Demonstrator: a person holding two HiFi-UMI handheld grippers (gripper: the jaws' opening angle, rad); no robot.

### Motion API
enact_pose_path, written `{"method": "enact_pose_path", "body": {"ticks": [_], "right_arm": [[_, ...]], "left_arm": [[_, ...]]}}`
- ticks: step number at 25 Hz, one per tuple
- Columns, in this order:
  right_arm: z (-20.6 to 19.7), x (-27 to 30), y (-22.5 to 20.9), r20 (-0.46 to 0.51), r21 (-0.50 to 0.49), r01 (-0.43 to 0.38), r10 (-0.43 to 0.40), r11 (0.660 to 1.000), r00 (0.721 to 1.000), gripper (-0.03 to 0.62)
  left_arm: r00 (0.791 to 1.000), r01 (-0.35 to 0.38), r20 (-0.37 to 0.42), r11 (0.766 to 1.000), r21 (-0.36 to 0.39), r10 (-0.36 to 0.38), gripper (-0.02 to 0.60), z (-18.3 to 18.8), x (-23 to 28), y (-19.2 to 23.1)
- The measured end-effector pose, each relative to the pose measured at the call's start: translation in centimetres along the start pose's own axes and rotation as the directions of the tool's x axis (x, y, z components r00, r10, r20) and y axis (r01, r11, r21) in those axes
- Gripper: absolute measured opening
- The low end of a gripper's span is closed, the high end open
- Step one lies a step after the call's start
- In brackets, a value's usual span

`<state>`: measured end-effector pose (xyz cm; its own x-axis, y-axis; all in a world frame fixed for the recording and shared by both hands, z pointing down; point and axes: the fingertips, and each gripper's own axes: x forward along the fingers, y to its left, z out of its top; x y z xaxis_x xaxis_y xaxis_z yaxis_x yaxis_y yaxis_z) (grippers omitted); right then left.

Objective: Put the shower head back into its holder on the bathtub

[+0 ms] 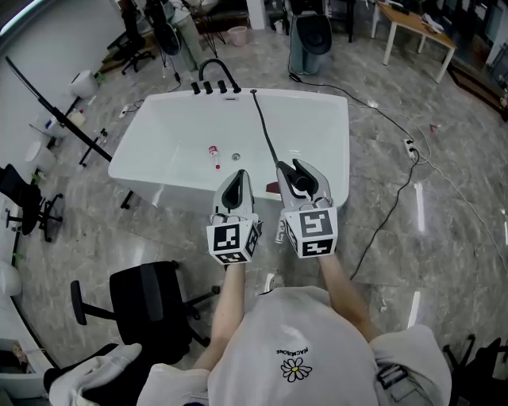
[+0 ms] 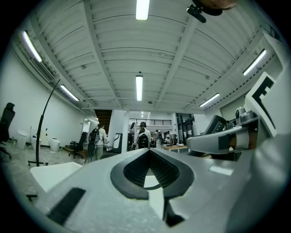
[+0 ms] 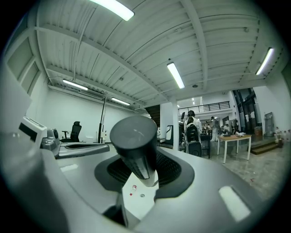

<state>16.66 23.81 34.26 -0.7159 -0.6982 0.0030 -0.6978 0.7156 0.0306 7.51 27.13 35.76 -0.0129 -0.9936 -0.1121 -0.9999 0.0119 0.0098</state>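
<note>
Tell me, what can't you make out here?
Holder: head view, too small to tell among the tap fittings.
Shower head: head view, largely covered by the right tongs.
Red-and-white thing in the tub: head view, too small to name.

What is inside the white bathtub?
A small bottle, the drain, the black hose. The left gripper and the right gripper with the shower head hide the near end of the bathtub.

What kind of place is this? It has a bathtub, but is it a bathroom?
Probably not a home bathroom. It looks like a big open workroom or lab: the tub stands alone on a wide floor, with office chairs and a desk around it and strip lights overhead.
</note>
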Motion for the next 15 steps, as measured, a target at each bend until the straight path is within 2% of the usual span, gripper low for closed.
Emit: {"method": "enact_pose_path", "body": {"ticks": [7, 15], "right_arm": [[-1.4, 1.0, 1.1, -0.047, 0.01, 0.003, -0.003, 1.0, 0.999, 0.13], [-0.6, 3.4, 2.5, -0.027, -0.004, -0.011, 0.011, 1.0, 1.0, 0.13]], "left_arm": [[1.0, -0.007, -0.002, 0.999, -0.047, 0.007, -0.002, -0.4, -0.2, 2.0], [0.999, -0.029, 0.031, 0.998, -0.056, 0.031, -0.002, 0.4, 0.4, 5.3]]}}
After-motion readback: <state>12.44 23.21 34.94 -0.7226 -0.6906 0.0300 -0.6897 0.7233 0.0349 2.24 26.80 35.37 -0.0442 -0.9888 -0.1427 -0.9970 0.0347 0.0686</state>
